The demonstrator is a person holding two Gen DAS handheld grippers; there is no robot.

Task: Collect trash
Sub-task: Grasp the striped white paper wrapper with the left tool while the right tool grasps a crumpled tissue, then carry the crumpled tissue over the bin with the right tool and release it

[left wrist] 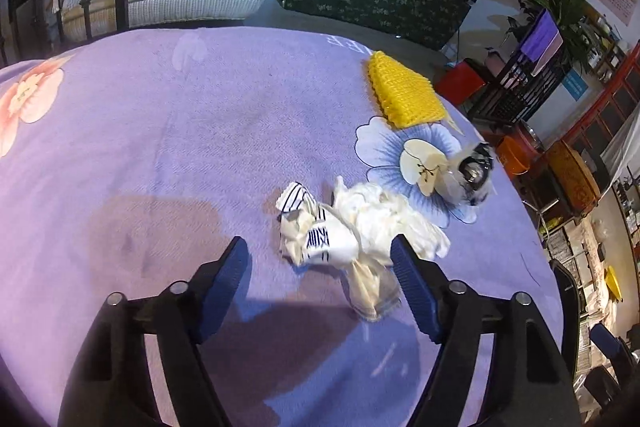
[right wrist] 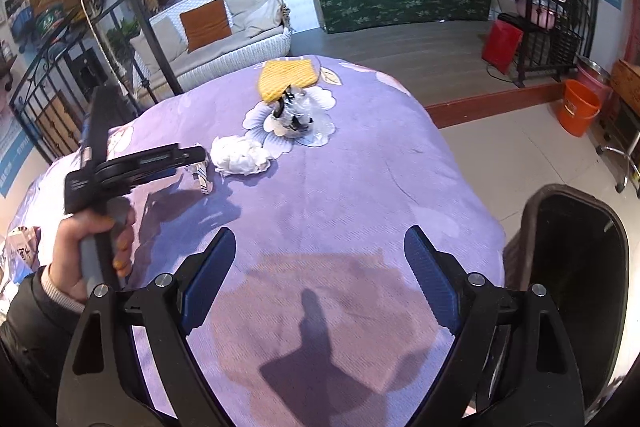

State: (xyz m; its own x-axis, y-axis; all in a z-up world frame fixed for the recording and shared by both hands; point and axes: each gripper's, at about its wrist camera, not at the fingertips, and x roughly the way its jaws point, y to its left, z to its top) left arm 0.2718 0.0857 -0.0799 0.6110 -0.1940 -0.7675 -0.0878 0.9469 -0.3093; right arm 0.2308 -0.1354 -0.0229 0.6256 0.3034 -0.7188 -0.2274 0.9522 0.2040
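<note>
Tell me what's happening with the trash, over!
Left tongs open around the striped wrapper. Right tongs open, empty, by the bin. Tissue wad touching the wrapper.

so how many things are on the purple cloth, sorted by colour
White: 1, crumpled tissue wad
Striped black and white: 1, crumpled wrapper
Yellow: 1, knitted cloth
Clear with black print: 1, plastic wrapper with a pale apple-slice card
Total: 4
</note>
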